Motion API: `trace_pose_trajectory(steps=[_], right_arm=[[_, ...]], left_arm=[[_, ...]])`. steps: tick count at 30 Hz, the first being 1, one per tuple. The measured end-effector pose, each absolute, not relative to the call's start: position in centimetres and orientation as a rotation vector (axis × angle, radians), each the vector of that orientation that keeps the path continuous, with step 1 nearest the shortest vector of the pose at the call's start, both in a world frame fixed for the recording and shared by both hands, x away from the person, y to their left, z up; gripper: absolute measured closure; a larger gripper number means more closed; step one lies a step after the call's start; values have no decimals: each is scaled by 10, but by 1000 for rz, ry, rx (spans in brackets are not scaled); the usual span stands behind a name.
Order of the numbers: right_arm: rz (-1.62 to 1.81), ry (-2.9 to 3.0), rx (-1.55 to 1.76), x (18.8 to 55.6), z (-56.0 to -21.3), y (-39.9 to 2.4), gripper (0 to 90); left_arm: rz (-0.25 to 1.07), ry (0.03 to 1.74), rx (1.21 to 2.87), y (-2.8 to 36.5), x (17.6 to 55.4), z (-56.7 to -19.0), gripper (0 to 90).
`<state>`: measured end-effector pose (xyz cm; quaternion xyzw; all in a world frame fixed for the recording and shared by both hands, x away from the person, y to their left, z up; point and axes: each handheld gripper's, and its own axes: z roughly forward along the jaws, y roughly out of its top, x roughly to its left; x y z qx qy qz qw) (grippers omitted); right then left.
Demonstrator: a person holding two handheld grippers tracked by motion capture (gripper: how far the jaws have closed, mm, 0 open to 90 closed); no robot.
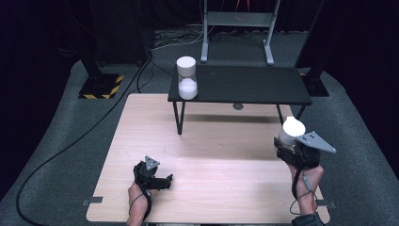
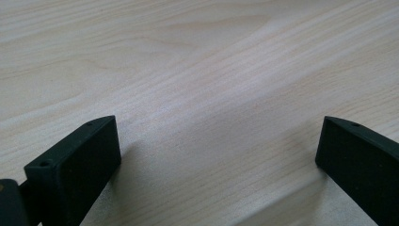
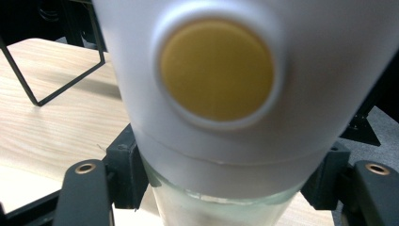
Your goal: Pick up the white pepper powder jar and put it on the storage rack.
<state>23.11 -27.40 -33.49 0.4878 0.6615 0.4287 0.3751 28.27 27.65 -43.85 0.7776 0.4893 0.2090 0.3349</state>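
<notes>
A white-capped jar (image 1: 291,130) with a clear glass lower body sits in my right gripper (image 1: 288,149), over the table's right edge. In the right gripper view the jar (image 3: 211,70) looms close, showing a round yellow disc on its white cap. My right gripper (image 3: 226,172) is shut on it, with black fingers (image 3: 123,165) pressed against both sides. A second, similar jar (image 1: 187,77) stands upright on the left end of the black shelf (image 1: 254,84). My left gripper (image 1: 164,180) hovers low over the wooden table (image 1: 211,155) at the front left. It (image 2: 216,150) is open, with bare wood between its fingers.
The black shelf stands on thin metal legs (image 1: 178,117) at the table's far side, with a gap beneath it. Grey carpet, cables (image 1: 70,146) and stand bases (image 1: 99,85) surround the table.
</notes>
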Motion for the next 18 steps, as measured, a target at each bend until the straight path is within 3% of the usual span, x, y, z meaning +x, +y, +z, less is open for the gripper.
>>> trace_pose_trajectory(steps=[18], right_arm=[[1093, 1688, 1270, 250, -323, -279, 303]], left_arm=[[545, 1277, 2029, 277, 283, -439, 3]])
